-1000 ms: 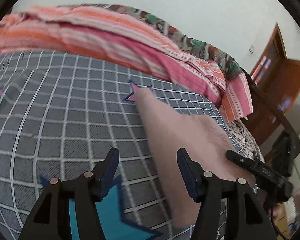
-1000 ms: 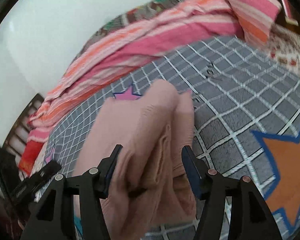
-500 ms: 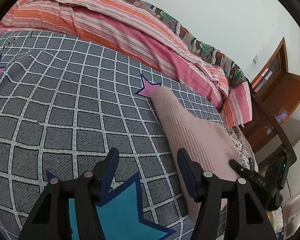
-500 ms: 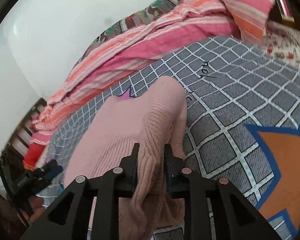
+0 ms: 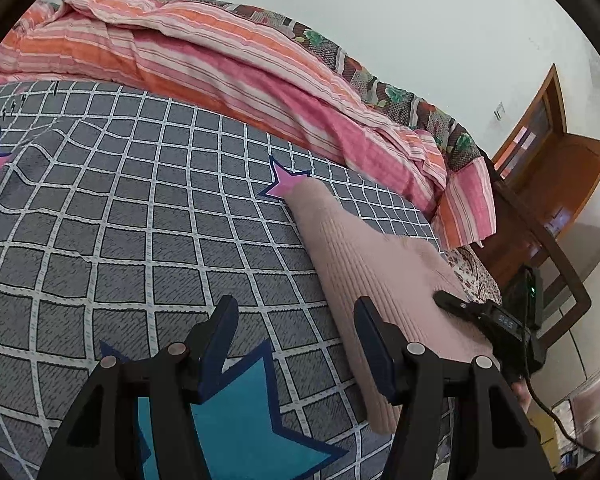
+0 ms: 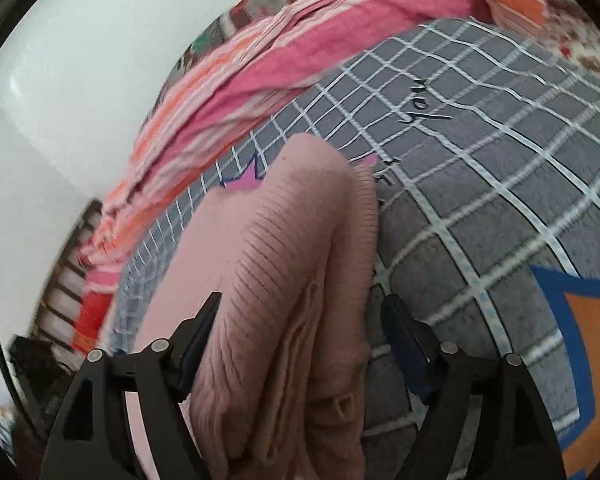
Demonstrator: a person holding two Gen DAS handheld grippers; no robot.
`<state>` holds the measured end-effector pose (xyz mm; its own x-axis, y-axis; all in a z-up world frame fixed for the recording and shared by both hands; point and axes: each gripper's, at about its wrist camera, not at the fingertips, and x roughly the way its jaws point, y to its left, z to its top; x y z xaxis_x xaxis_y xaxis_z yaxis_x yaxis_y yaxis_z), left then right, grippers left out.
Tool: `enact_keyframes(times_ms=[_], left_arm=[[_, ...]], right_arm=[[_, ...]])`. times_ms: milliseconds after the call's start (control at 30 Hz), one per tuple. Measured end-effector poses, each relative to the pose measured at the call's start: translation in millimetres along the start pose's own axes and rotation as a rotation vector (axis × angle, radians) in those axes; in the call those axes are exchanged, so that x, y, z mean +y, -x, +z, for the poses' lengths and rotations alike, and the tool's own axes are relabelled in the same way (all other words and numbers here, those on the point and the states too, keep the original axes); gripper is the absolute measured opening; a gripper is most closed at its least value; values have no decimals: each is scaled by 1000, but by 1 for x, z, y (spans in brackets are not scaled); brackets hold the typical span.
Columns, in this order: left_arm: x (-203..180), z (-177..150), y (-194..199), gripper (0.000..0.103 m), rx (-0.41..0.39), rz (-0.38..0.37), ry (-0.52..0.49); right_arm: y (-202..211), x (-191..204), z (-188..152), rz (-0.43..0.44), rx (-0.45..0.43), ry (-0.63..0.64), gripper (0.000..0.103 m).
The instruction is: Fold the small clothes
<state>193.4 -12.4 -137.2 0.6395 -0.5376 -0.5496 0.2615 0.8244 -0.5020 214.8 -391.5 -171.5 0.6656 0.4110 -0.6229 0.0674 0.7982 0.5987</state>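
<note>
1. Pink knit garment (image 6: 296, 280) lay folded on the bed (image 5: 140, 240), between my right claw (image 6: 300, 328) as its jaws were opening.
2. My left claw (image 5: 292, 332) hung open, empty, beside it.
3. I feared the loose fold springing apart once released.

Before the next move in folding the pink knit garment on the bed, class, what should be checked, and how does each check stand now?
1. Right gripper off the pink knit garment: ok, jaws opening, fabric between them.
2. Left gripper empty: ok.
3. Garment lying on the checked bedspread: ok.
4. Fold neat: not ok, layers bunched.
5. Striped blanket apart from garment: ok.
</note>
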Motion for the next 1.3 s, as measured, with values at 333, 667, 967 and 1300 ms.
enact_keyframes(times_ms=[333,667,967,1300], left_arm=[[5,3,21,58,-27,-26,28],[32,10,54,58,-83,-34,78],[66,15,85,58,-127,-41,144],[78,0,87,58,-91,36,105]], right_arm=[[0,8,7,77,23,-41,39],[33,118,34,16,-18,74,35],[13,223,41,-4,-20,216,33],[-59,135,36,139,55,-36,38]])
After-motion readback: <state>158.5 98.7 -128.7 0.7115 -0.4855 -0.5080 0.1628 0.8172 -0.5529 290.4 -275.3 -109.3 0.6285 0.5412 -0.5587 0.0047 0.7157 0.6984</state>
